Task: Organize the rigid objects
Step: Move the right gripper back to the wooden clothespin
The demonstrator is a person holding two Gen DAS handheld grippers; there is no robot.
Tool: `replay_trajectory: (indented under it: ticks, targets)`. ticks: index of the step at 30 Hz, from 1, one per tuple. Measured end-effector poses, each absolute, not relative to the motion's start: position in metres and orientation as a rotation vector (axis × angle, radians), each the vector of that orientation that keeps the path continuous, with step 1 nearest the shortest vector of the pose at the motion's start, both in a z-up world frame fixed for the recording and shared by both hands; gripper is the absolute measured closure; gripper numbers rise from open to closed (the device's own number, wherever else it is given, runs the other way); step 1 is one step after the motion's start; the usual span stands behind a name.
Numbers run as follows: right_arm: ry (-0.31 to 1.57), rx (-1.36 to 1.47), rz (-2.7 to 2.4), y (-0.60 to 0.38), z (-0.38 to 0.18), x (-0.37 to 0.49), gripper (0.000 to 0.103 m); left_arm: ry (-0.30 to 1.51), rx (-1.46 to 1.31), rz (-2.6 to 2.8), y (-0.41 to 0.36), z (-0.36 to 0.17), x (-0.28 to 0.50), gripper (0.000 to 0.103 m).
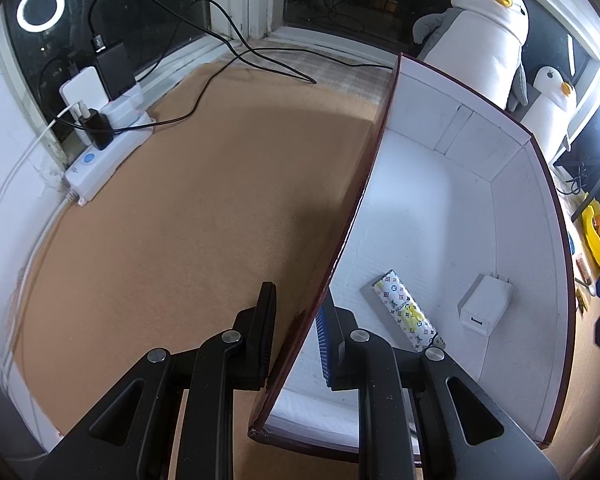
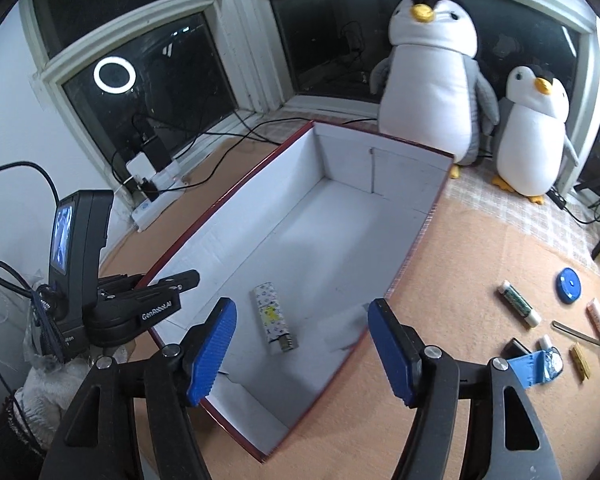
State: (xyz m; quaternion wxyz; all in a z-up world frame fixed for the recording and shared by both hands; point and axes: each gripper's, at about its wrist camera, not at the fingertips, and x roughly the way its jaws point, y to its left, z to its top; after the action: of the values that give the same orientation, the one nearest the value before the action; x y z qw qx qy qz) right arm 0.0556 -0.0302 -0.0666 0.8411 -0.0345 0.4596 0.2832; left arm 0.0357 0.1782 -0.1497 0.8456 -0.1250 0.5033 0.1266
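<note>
The left gripper (image 1: pixel 296 340) pinches the near wall of the white-lined box (image 1: pixel 512 216), while the right gripper (image 2: pixel 300 344) hangs spread and empty above it. Inside lie a patterned lighter (image 2: pixel 274 318) and a white USB charger (image 1: pixel 485 305); beyond stand two plush penguins (image 2: pixel 432 76).

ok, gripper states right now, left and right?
Left gripper: shut on the box wall.
Right gripper: open, holding nothing, above the box.

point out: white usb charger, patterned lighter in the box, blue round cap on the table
white usb charger (image 1: pixel 485 303): left wrist view, top face.
patterned lighter (image 2: pixel 271 314): right wrist view, mid-body.
blue round cap (image 2: pixel 570 285): right wrist view, top centre.
</note>
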Motion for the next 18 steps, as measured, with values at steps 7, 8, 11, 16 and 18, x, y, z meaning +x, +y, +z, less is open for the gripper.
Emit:
replay_trajectory:
  ticks: [7, 8, 11, 16, 18]
  targets:
    - [0.918, -0.033, 0.537, -0.073, -0.063, 0.056, 0.038, 1.062, -0.252, 0.272, 0.176, -0.149, 0.035, 0.085]
    - [0.910, -0.034, 0.525, -0.080, -0.063, 0.055, 0.038, 1.063, -0.250, 0.274, 0.176, -0.149, 0.035, 0.085]
    - [0.917, 0.000, 0.495, -0.108, -0.066, 0.056, 0.038, 1.065, -0.243, 0.278, 0.174, -0.148, 0.035, 0.085]
    - [0.946, 0.046, 0.401, -0.163, -0.078, 0.062, 0.038, 1.069, -0.229, 0.286, 0.173, -0.146, 0.036, 0.085]
    - [0.962, 0.055, 0.352, -0.187, -0.085, 0.065, 0.038, 1.072, -0.221, 0.292, 0.172, -0.146, 0.037, 0.085]
